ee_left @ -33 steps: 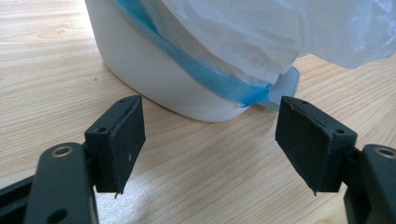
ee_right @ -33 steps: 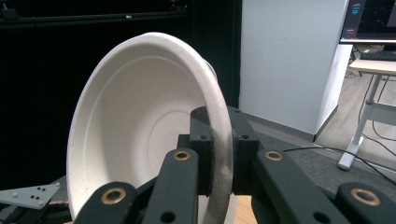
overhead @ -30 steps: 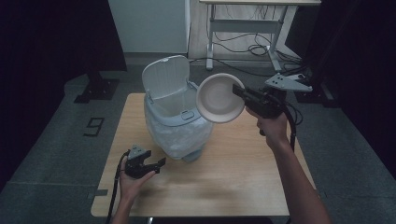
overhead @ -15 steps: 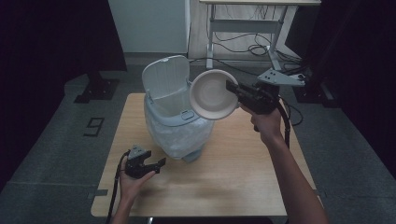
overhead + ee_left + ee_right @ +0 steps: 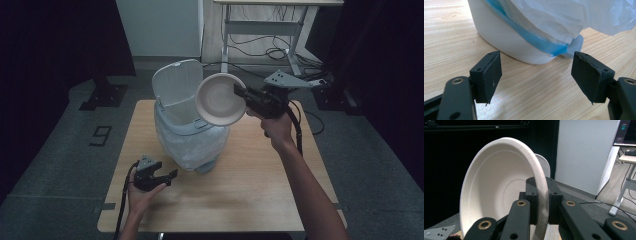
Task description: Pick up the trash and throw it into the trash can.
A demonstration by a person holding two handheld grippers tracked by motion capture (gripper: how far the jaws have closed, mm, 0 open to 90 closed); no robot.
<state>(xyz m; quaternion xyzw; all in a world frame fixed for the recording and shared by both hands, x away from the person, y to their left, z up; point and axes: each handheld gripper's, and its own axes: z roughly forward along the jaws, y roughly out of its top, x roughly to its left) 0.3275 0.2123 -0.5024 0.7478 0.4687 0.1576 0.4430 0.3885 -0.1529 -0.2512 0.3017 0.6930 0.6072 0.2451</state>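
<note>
A white paper bowl (image 5: 218,99) is held on edge above the bin, its hollow facing the camera in the high view. My right gripper (image 5: 240,95) is shut on the bowl's rim (image 5: 542,202), one pad on each side of it. Below it stands a small white bin (image 5: 192,140) lined with a clear plastic bag, its lid (image 5: 176,89) flipped up at the back. My left gripper (image 5: 169,175) rests low on the table in front of the bin with its jaws open and nothing between them; the bin's base (image 5: 506,40) lies just beyond its fingertips (image 5: 489,75).
The wooden table (image 5: 250,190) has bare room to the right of and in front of the bin. Behind the table stand a white wall panel and a desk frame (image 5: 260,30) with cables on the floor. Dark curtains hang on both sides.
My right hand has carried the bowl leftward, from right of the bin to over its open top. The left hand has stayed put.
</note>
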